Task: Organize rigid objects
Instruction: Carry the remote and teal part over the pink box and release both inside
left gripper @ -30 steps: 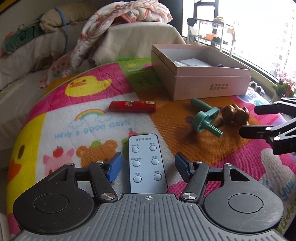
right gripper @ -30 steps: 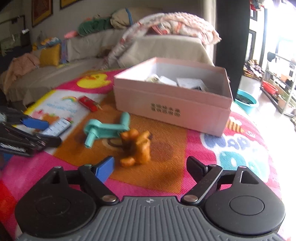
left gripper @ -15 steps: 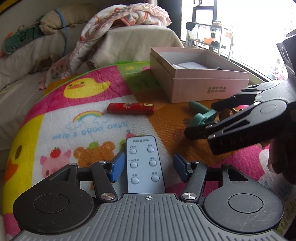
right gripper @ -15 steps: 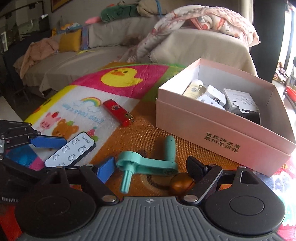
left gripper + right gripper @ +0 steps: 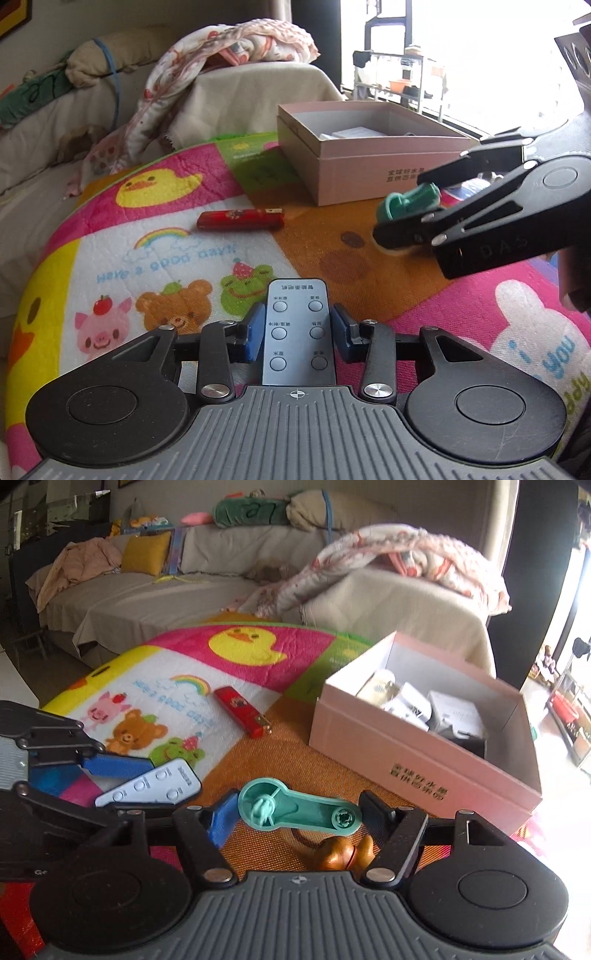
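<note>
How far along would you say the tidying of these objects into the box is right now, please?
Done: several small items already lie inside the pink box. In hand: the left gripper is closing around the grey remote control, and the right gripper is closing around the teal plastic crank; neither is in the box yet. Left: the red lighter and the brown figurine lie untouched on the mat.
</note>
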`<state>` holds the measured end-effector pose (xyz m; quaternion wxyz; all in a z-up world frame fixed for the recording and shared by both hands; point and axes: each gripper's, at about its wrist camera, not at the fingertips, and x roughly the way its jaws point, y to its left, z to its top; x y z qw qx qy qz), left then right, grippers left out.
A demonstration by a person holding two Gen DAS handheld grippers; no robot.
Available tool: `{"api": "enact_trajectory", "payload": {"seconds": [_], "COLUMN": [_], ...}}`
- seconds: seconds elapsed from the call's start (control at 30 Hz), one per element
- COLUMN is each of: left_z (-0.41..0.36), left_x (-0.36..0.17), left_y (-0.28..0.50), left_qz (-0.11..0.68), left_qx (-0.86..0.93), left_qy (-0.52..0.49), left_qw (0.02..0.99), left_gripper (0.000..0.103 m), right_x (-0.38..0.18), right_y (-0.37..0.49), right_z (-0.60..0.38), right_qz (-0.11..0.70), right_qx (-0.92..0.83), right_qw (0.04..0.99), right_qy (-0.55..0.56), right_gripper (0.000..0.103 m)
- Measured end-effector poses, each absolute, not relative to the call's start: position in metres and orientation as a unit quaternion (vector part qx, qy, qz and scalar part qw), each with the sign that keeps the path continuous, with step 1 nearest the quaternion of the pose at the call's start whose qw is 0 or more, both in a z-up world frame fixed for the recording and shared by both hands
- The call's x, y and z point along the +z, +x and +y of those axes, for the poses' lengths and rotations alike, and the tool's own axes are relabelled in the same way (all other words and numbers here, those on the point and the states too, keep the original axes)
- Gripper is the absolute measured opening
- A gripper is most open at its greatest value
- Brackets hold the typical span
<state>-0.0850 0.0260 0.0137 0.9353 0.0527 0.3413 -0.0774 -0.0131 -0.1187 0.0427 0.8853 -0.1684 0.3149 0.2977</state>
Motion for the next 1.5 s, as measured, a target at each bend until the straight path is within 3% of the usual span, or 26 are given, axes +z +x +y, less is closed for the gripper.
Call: {"api": "enact_trajectory", "payload": {"seconds": [0.33,0.63,0.77,0.93,1.17,1.27,1.5], "left_z": [0.011,0.008,0.003,-0.017,-0.024,-0.013,0.052], "left_x": [0.036,0.177,0.209,0.188,0.134,0.121,0.091], "left_y": [-0.114,-0.070,-0.004,0.086,0.153,0.158,0.109], "left_qz": [0.325,0.143,0.125,0.173,0.228,0.233,0.235], "left_qx": [-0.142,-0.164,-0.185,-0.190,-0.210,-0.199,-0.134], "left_qy": [0.061,0.073,0.023,0.008,-0.009,-0.019,-0.061], "left_qw": [0.933,0.973,0.975,0.966,0.951,0.952,0.961], "left_gripper": [0.043,0.043,0.043,0.043,0.044,0.044,0.044], "right_x": [0.070,0.154,0.191,0.197,0.158,0.139,0.098], "right_y": [-0.043,-0.045,-0.018,0.026,0.088,0.101,0.059], "right_z": [-0.151,-0.211,-0.220,-0.215,-0.209,-0.205,-0.208], "right_qz": [0.283,0.182,0.138,0.134,0.191,0.222,0.212], "right_qx": [0.296,0.253,0.222,0.193,0.209,0.202,0.168], "right_qw": [0.900,0.946,0.963,0.969,0.956,0.951,0.954], "right_qy": [-0.149,-0.092,-0.066,-0.072,-0.071,-0.079,-0.130], "right_gripper": [0.070,0.070,0.070,0.070,0.070,0.079,0.083]}}
